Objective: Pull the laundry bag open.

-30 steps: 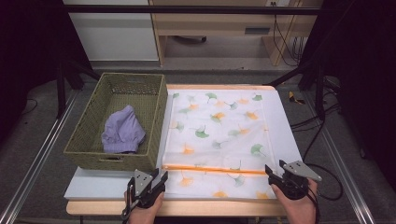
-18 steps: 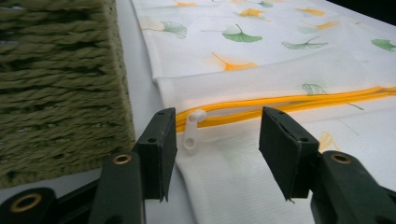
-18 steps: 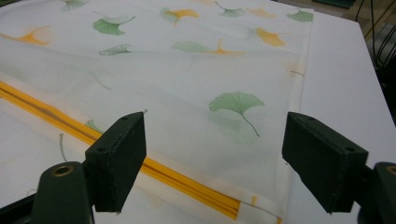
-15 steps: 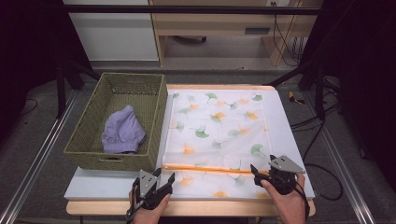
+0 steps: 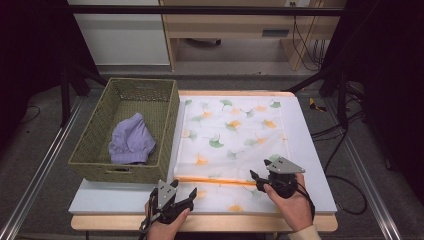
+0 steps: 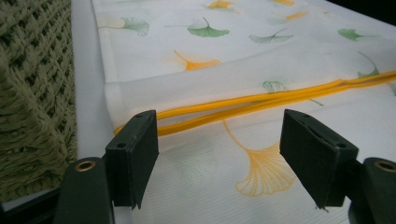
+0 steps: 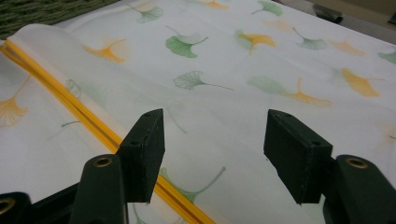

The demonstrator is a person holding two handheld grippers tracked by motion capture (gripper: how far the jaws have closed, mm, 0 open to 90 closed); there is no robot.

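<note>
At the near edge of the desk [image 5: 310,200], a person's two hands hold their tongs low over a sheer cloth [image 5: 235,140] printed with ginkgo leaves, its near part folded back so the orange hem [image 5: 215,181] runs across it. The left tongs [image 5: 192,194] stand wide with nothing between the pads, having just been opening, at the hem's left end. The right tongs [image 5: 254,180] stand apart too, empty, having just narrowed a little, at the hem's right end.

The risk, judged from here, lies in the thin fabric: pads closing flat may pinch one layer and leave the other behind, or slide off and drag the fold askew. An uneven pull from the two hands could skew the hem line, and the left gripper view suggests the two orange edges already sit slightly apart, though the angle is shallow.

Farther left, the woven basket [image 5: 95,145] holding a lilac garment [image 5: 131,142] sits just beside the cloth's left edge; a sweeping left hand could catch its wall.
</note>
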